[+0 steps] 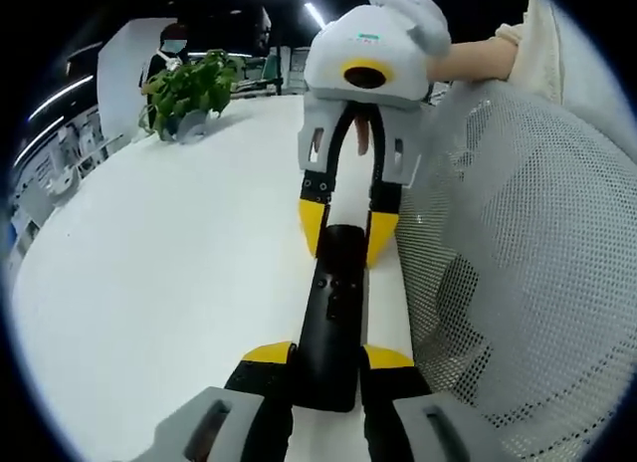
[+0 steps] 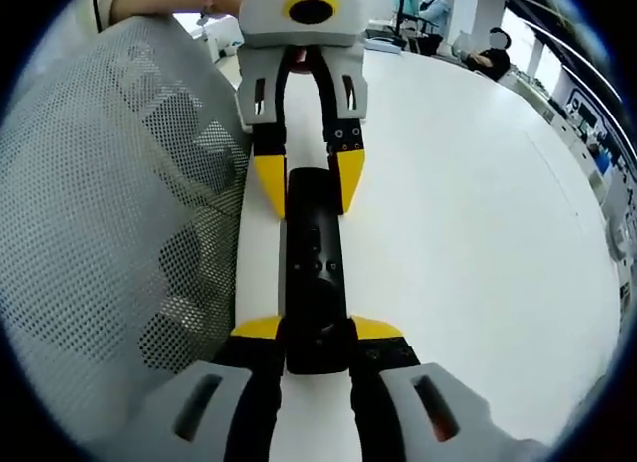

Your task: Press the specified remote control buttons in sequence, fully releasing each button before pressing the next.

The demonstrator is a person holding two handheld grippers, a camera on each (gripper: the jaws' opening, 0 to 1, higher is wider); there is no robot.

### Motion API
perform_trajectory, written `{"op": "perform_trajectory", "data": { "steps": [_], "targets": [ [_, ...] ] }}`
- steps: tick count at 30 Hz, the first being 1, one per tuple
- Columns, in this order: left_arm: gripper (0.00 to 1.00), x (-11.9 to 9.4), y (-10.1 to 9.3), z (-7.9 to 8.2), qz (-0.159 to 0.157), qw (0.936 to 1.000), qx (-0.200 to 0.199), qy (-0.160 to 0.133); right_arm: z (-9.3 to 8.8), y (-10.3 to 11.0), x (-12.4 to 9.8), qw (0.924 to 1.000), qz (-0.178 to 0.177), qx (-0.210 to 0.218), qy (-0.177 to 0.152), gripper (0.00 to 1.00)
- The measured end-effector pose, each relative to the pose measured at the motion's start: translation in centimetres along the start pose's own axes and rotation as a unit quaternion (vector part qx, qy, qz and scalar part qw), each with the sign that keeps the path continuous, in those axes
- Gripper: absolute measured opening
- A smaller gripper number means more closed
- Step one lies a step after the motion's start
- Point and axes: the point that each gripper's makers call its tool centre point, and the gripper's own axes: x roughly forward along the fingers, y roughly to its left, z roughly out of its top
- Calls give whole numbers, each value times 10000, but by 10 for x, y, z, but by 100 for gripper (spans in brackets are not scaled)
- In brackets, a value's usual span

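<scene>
Both ends of the remote control (image 1: 333, 313) are clamped, one in my left hand-held gripper (image 1: 328, 360), one in my right hand-held gripper (image 2: 317, 335), above the white bench (image 1: 169, 283). Mesh chair back (image 1: 528, 253) crowds alongside; potted plant (image 1: 189, 89) stands far off.

A white tabletop (image 1: 149, 283) carries everything — smooth, glossy and bare over most of its surface. A black remote control (image 1: 331, 313) lies flat on it, running lengthwise close to one long edge, where a grey mesh chair back (image 1: 518, 263) stands just beside the tabletop. Toward the far end, near the opposite edge, sits a potted plant (image 1: 189, 92) with green leaves — well apart from the remote control.
</scene>
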Motion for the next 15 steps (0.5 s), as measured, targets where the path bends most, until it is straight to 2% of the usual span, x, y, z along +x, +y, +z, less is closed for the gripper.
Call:
{"op": "perform_trajectory", "data": {
  "steps": [2, 9, 15],
  "targets": [
    [26, 0, -1, 1, 22, 9998, -125, -179, 1, 0, 0, 10000, 23, 26, 43, 25],
    [26, 1, 1, 4, 85, 9996, -264, 25, 0, 0, 0, 9999, 24, 7, 130, 25],
    [32, 1, -1, 5, 52, 9986, -522, 19, 0, 0, 0, 9999, 28, 24, 141, 25]
  ]
}}
